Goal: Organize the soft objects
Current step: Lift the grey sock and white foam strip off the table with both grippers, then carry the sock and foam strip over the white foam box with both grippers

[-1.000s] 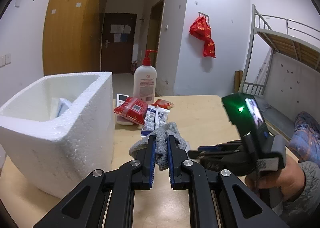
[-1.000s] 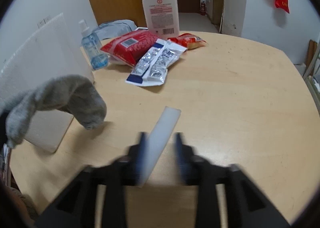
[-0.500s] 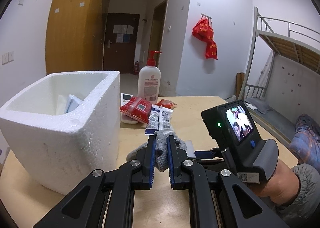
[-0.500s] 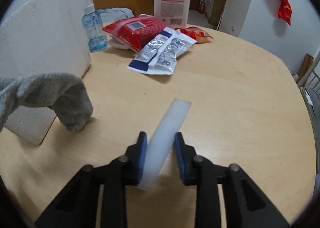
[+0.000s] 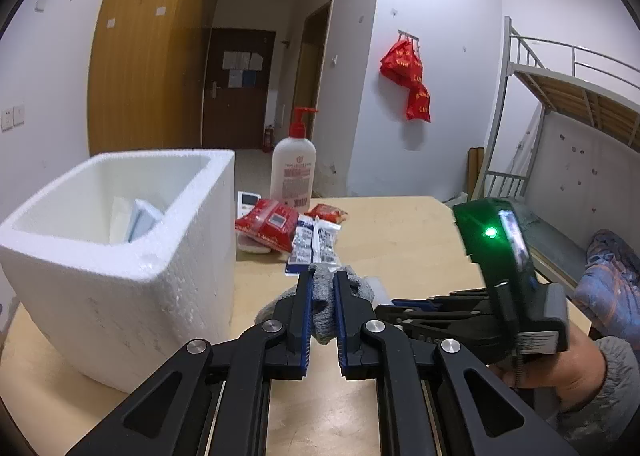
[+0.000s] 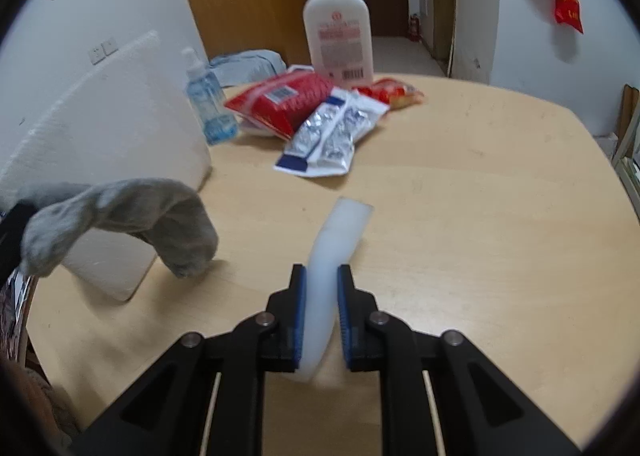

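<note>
My left gripper [image 5: 323, 276] is shut on a grey sock [image 5: 323, 310], which hangs above the wooden table [image 5: 404, 240] next to the white foam box [image 5: 120, 272]. The right wrist view has the same sock [image 6: 132, 208] drooping at the left, in front of the box wall [image 6: 100, 128]. My right gripper [image 6: 322, 272] is shut on a white foam strip [image 6: 344, 228], squeezed between the blue pads and bending away to the right. In the left wrist view, that gripper [image 5: 400, 302] lies just right of the sock, held by a hand [image 5: 560, 368].
Beyond the sock lie silver sachets [image 6: 332, 136], a red packet [image 6: 288, 100], a smaller red snack bag [image 6: 394, 92], a lotion pump bottle [image 6: 338, 36] and a blue sanitizer bottle [image 6: 208, 104]. A metal bunk bed [image 5: 560, 96] stands right of the table.
My right gripper has shut on the white strip, which now bends between the pads. The left gripper kept its hold on the sock and stayed put.
</note>
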A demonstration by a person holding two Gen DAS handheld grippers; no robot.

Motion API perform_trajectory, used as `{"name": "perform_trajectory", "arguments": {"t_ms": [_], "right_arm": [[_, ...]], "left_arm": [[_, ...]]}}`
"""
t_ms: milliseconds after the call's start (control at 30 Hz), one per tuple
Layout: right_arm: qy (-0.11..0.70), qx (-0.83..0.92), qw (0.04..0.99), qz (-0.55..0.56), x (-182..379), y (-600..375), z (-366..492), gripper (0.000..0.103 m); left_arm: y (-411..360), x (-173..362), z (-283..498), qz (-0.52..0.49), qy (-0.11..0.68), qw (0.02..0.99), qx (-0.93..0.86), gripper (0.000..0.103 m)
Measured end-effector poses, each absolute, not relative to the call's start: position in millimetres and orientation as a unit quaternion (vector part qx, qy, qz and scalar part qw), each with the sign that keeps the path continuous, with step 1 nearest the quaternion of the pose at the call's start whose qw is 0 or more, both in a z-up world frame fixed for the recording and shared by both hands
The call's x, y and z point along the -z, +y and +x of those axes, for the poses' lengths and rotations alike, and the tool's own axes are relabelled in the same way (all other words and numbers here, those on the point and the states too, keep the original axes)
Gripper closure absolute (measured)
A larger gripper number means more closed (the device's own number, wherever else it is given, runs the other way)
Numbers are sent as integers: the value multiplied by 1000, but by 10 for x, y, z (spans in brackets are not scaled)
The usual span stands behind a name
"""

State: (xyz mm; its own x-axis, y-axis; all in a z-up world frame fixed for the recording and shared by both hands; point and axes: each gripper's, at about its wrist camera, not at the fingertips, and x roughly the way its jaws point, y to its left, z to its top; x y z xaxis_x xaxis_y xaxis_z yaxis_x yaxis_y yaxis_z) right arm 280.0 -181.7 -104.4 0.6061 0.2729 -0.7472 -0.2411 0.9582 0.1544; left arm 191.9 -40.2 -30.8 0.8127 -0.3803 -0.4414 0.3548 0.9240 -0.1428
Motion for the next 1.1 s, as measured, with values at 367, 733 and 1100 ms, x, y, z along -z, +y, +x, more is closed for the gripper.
{"name": "perform_trajectory", "arguments": {"t_ms": [367,733,1100], "right_arm": [[340,-157,927,34,518,-1990,2264,85],[275,-155,948,37,221,-2146,1756,85],[225,-156,961,36,47,-2226,1331,85]], "left_arm": [[-455,106,1715,-17,205,961,186,92],[-525,-81,1361,-5,178,967,181,92],[-550,-269,967,6,150,974,171,92]]}}
